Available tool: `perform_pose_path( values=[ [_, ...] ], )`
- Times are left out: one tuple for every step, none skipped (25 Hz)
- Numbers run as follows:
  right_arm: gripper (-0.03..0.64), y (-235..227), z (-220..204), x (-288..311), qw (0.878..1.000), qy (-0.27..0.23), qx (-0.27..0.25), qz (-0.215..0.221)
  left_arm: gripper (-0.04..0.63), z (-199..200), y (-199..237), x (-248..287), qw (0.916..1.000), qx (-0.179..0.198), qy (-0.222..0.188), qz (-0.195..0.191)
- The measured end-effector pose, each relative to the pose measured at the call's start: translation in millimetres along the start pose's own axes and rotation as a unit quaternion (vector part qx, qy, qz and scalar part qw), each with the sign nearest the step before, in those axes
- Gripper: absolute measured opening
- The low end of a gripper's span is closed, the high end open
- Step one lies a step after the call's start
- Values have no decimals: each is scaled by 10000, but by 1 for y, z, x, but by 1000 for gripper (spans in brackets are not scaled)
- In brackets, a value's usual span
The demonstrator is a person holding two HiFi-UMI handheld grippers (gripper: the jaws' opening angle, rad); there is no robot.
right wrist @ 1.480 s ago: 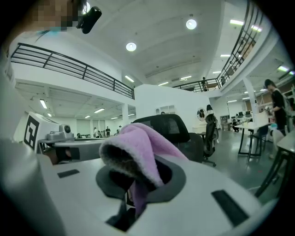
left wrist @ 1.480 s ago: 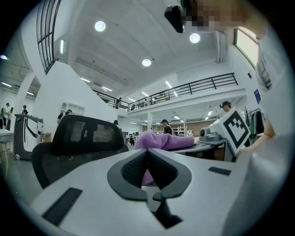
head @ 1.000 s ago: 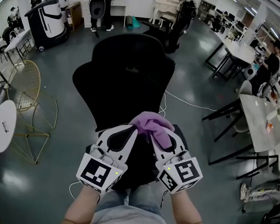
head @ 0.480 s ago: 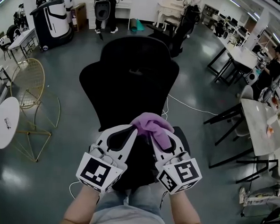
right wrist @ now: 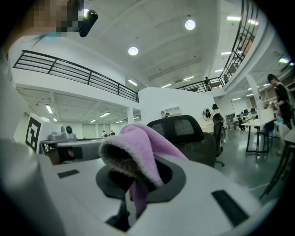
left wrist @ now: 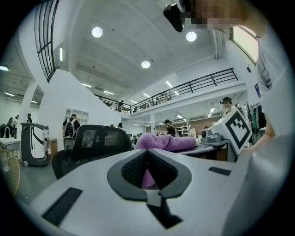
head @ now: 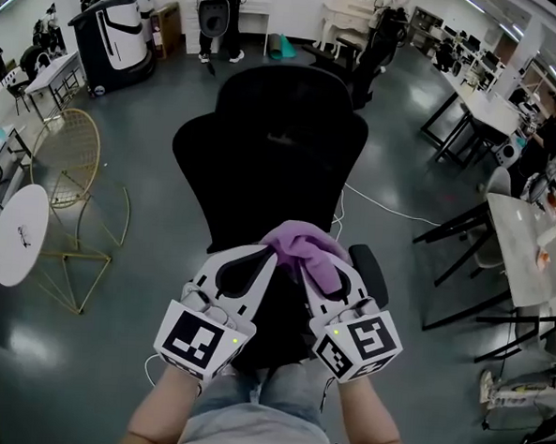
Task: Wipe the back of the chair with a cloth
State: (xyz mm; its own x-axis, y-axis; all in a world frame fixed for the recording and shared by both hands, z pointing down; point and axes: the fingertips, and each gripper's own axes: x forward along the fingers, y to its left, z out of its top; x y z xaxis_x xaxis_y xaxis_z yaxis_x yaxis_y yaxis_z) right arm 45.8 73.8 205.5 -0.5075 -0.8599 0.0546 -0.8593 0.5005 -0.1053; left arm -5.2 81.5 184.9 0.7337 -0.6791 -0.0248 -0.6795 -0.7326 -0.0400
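Note:
A black office chair [head: 268,159] stands just ahead of me, its tall mesh back [left wrist: 94,140] facing me; it also shows in the right gripper view [right wrist: 179,129]. A purple cloth [head: 306,251] is bunched over my right gripper [head: 301,265], which is shut on it, and a fold hangs down between the jaws [right wrist: 143,143]. My left gripper [head: 267,255] lies close beside it, jaws together, with an edge of the cloth [left wrist: 166,142] showing between its pads. Both grippers hover over the seat, short of the chair back.
A gold wire chair [head: 60,170] and a white round table [head: 19,233] stand at the left. Black-legged desks [head: 530,241] line the right side. A white cable [head: 391,209] runs over the grey floor. The chair's armrest [head: 369,274] is beside my right gripper.
The chair back has drifted right and sits slightly nearer in the head view. Both grippers keep the same pose, side by side with the cloth.

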Motion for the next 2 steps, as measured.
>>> perform_pose_path(
  values=[
    [47,2,1,2,10000,-7,-11,7,12,1,2,-2,10000,-4,-2,4],
    [48,5,2,4,10000,-15,-22,13,12,1,4,-4,10000,-7,-3,7]
  ],
)
